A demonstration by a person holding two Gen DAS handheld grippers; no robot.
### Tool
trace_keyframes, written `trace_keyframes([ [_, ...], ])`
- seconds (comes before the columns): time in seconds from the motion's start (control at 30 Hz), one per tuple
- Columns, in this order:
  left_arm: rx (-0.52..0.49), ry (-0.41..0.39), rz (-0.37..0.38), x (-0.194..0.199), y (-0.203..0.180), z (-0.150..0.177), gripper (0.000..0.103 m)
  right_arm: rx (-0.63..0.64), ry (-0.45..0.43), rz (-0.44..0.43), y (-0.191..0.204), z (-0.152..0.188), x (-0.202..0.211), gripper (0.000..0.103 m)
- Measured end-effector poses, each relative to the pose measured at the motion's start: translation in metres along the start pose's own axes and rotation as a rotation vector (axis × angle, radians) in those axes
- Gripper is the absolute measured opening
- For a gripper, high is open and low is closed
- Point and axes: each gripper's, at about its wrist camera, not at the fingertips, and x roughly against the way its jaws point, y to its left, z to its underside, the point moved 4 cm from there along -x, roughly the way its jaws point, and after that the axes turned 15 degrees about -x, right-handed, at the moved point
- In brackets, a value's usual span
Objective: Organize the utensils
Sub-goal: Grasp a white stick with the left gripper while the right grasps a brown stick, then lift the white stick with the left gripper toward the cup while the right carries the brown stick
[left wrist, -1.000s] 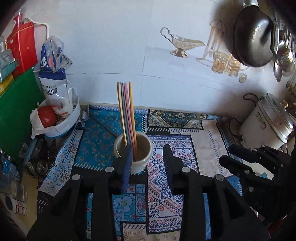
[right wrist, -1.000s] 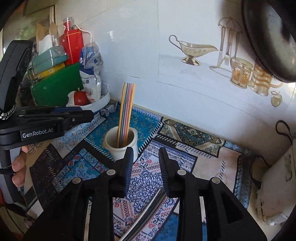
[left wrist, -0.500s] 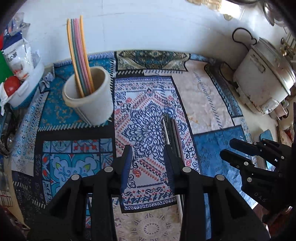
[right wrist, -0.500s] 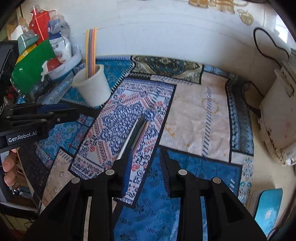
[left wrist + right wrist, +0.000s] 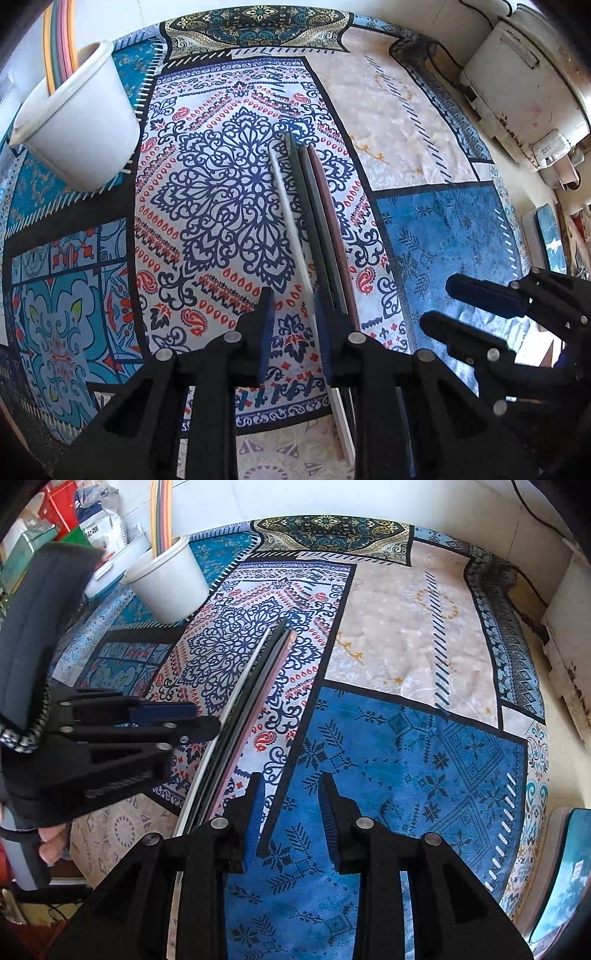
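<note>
Left tool [image 5: 291, 317], jaws just narrowing around the white chopstick [image 5: 291, 221], may snag neighbouring sticks [image 5: 317, 221]; right tool [image 5: 290, 805] hangs part-open, empty.

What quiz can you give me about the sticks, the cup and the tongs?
1. Where do the coloured sticks stand? A: in the cup. B: in a drawer. C: in a glass jar.
2. True or false: the right tongs hold a stick.
3. How many loose sticks lie on the mat?
Key: 1 A. 2 False, nothing is between them. 3 Four.
</note>
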Motion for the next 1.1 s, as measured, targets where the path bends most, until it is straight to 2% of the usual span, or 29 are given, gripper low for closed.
trace_keyframes([
  [0.03, -0.008, 0.0, -0.002, -0.001, -0.001, -0.001, 0.018, 0.005, 0.002, -0.003, 0.002, 0.0, -0.001, 0.027],
  [0.1, -0.024, -0.002, -0.022, -0.003, 0.0, -0.002, 0.006, 0.013, 0.01, -0.014, 0.007, 0.0, -0.004, 0.027],
  [0.37, 0.034, 0.008, -0.057, 0.004, 0.034, 0.013, 0.006, 0.026, 0.046, -0.034, 0.024, -0.007, -0.026, 0.027],
  [0.53, 0.026, 0.016, -0.09, 0.008, 0.052, 0.024, 0.006, 0.069, 0.037, -0.016, 0.028, -0.007, -0.031, 0.027],
  [0.67, 0.034, 0.034, -0.086, 0.009, 0.058, 0.027, 0.006, 0.09, 0.041, -0.004, 0.023, -0.009, -0.031, 0.026],
  [0.73, 0.054, 0.044, -0.072, 0.01, 0.059, 0.029, 0.006, 0.087, 0.039, 0.008, 0.017, -0.013, -0.029, 0.021],
  [0.8, 0.071, 0.056, -0.051, 0.01, 0.058, 0.034, 0.006, 0.079, 0.042, 0.017, 0.01, -0.017, -0.029, 0.011],
  [0.87, 0.074, 0.066, -0.045, 0.012, 0.056, 0.04, 0.008, 0.075, 0.046, 0.05, 0.002, -0.021, -0.03, 0.009],
  [1.1, 0.034, 0.07, -0.083, 0.016, 0.045, 0.055, 0.008, 0.086, 0.071, 0.031, 0.004, -0.042, -0.039, 0.007],
])
